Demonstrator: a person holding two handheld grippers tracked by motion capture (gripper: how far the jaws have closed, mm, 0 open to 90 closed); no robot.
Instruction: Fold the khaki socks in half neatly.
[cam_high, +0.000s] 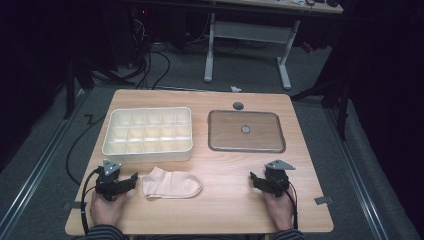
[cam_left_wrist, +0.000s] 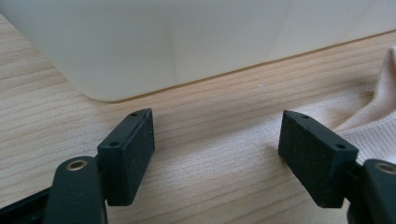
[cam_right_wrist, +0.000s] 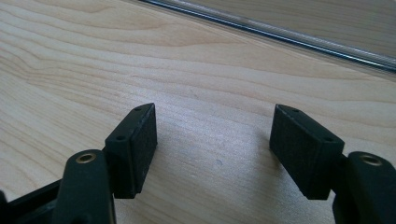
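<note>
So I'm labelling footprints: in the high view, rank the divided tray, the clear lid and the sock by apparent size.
1. Divided tray and clear lid: too alike to rank.
2. Sock, clearly smallest, though nearer the camera.

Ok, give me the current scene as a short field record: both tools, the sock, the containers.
left tool: open, resting on the table, jaws pointing at the sock, one jaw right beside its edge
right tool: open, nothing between the jaws, bare wood beneath
sock: pale pink, lying flat near the front edge, not gripped
organiser tray: white, divided into compartments, looks empty, behind the sock
clear lid: flat on the table, right of the tray
table: light wood
</note>
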